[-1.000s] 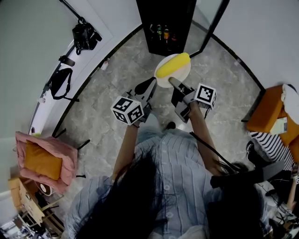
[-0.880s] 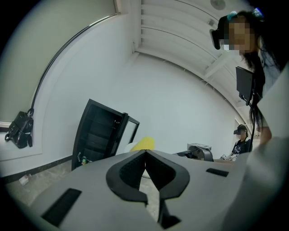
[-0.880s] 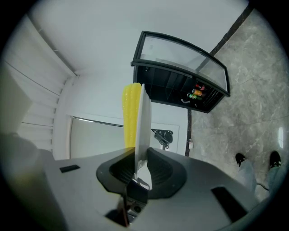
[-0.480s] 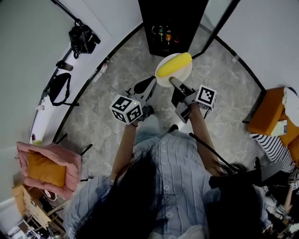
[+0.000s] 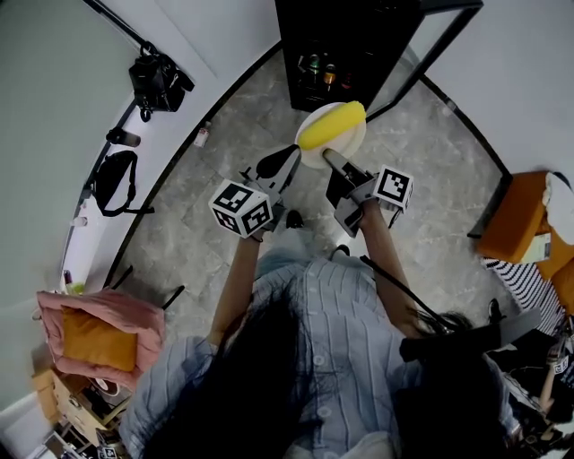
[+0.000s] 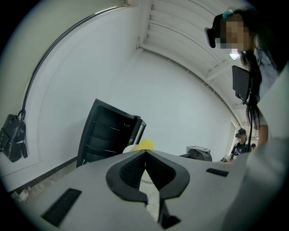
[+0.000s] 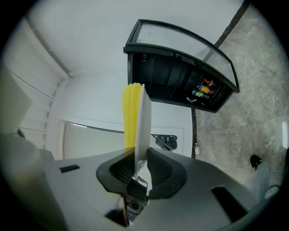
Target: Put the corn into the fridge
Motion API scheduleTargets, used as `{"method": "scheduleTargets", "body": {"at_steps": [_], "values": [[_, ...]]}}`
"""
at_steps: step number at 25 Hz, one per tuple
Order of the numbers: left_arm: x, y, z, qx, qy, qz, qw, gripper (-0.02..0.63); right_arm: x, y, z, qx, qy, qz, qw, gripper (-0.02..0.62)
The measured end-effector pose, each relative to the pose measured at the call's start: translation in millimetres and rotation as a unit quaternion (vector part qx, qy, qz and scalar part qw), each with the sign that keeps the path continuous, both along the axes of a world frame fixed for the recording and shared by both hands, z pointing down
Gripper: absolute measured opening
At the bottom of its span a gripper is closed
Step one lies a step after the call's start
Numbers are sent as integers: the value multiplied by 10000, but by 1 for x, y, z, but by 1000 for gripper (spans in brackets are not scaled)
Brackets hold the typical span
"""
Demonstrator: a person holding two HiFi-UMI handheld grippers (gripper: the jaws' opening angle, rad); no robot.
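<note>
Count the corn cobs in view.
1. The corn cob lies on the white plate that the right gripper clamps by its rim, before the open fridge. More could be hidden in its dark inside.

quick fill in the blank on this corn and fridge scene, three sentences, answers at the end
1. The corn on the white plate is ____ in colour.
2. The right gripper, shut on the plate's rim, holds it in front of the black fridge, whose door stands ____.
3. The left gripper has its jaws together with ____ between them.

Missing words: yellow; open; nothing
</note>
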State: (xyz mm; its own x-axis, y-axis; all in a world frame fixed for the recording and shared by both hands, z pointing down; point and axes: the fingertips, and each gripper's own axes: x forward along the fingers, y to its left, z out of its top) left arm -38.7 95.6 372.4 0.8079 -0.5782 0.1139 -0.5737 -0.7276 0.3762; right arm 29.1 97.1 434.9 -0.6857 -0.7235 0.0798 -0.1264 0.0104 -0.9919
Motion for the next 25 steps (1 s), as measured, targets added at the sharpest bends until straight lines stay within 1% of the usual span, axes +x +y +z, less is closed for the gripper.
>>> {"method": "scheduleTargets", "body": {"at_steps": [4, 12, 17, 25], "values": [[-12, -16, 2, -22, 2, 121, 9999, 8, -12, -18, 2, -24, -16, 111, 9999, 63], [-43, -36, 6, -7, 38, 315, 9995, 8, -41, -38, 7, -40, -9, 310, 9995, 63], [-46, -43, 15, -108, 74, 347, 9993, 8, -42, -39, 15, -133, 33, 354, 9993, 63], [-40, -47, 29, -266, 166, 424, 9986, 8, -39, -41, 26, -265, 87, 372, 9989, 63]]}}
